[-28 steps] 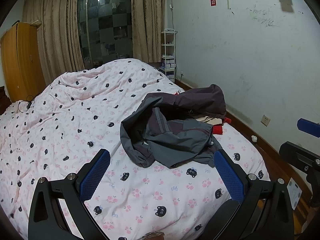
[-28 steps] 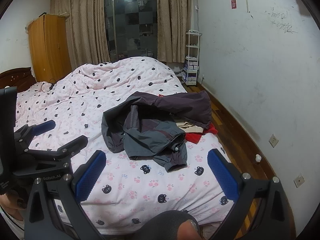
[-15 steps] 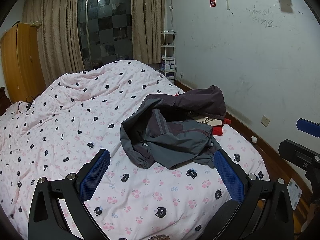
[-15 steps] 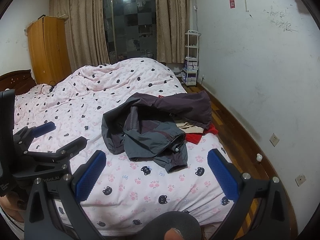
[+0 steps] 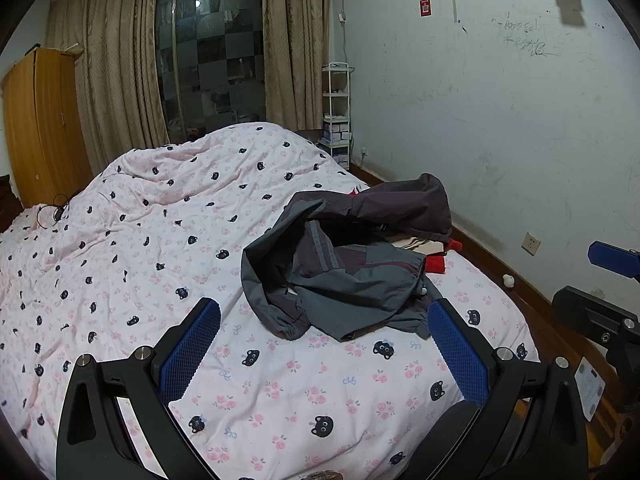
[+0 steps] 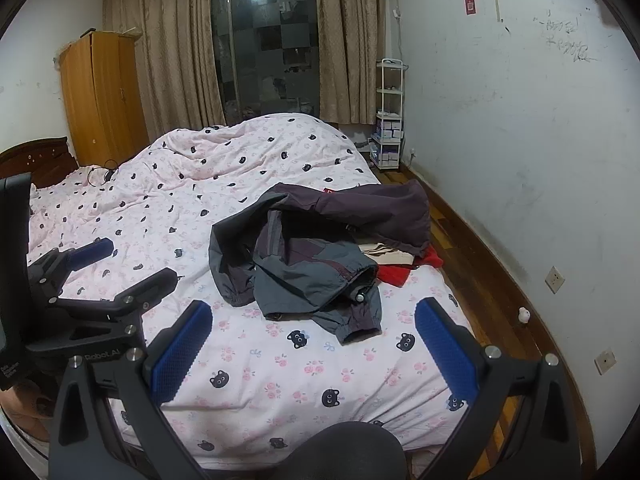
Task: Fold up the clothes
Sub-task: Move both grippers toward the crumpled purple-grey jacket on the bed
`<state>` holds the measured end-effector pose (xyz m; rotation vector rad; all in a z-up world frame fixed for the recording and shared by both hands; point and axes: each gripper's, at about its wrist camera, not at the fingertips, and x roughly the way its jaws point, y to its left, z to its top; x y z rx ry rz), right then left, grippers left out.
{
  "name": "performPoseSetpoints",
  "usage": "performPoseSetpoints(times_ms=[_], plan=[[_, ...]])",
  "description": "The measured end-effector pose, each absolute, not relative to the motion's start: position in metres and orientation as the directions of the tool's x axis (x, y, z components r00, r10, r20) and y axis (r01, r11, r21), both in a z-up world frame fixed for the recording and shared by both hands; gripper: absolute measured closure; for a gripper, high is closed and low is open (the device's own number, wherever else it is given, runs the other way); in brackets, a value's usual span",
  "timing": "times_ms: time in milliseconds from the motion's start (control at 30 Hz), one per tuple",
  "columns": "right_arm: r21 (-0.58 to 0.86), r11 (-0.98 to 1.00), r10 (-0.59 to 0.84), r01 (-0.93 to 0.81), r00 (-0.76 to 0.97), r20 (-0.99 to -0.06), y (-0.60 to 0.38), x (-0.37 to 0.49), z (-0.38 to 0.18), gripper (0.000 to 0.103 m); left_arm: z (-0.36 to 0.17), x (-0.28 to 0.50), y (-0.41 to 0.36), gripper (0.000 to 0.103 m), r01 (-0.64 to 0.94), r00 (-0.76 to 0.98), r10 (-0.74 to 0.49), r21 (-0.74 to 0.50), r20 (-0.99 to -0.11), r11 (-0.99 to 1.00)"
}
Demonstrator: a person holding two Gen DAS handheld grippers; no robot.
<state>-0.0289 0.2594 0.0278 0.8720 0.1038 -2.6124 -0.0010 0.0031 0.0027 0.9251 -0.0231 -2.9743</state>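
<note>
We see a crumpled jacket (image 5: 344,268) lying in a heap on the bed (image 5: 160,240), toward the side nearest the white wall (image 5: 500,140) and close to the foot end. It is grey with darker purplish panels, and its body is bunched and folded over itself. One elastic-cuffed sleeve (image 6: 356,326) trails toward us across the quilt, and a small white toggle (image 6: 361,297) shows near a gathered hem. A dark purple part of it is thrown back over a beige garment (image 6: 384,252) and a red garment (image 6: 404,270), which peek out from beneath on the wall side.

Our left gripper (image 5: 324,354) hangs above the near edge of the bed with its blue pads (image 5: 188,350) spread wide, holding nothing and well short of the jacket. Our right gripper (image 6: 314,348) is likewise spread wide and empty, its blue pads (image 6: 180,350) framing the near quilt, apart from the cloth. In the right wrist view the left gripper shows at the left edge, over the quilt.

The quilt is pink with black cat faces and small roses. Behind the bed stand a wooden wardrobe (image 6: 104,96), brown curtains (image 6: 160,48) and a white shelf rack (image 6: 390,116)
</note>
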Motion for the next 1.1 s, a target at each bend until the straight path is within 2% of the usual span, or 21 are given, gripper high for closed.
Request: performPoseSetpoints(times_ms=[533, 1100], plan=[[0.044, -0.925, -0.332, 0.379, -0.743, -0.582, 0.259, -0.03, 0.027, 0.0, 0.004, 0.001, -0.004, 0.0, 0.04, -0.835, -0.04, 0.013, -0.548, -0.999], [0.015, -0.931, -0.306, 0.364, -0.759, -0.575, 0.254, -0.04, 0.021, 0.0, -0.005, -0.011, -0.011, 0.0, 0.066, -0.812, -0.054, 0.0, -0.581, -0.998]])
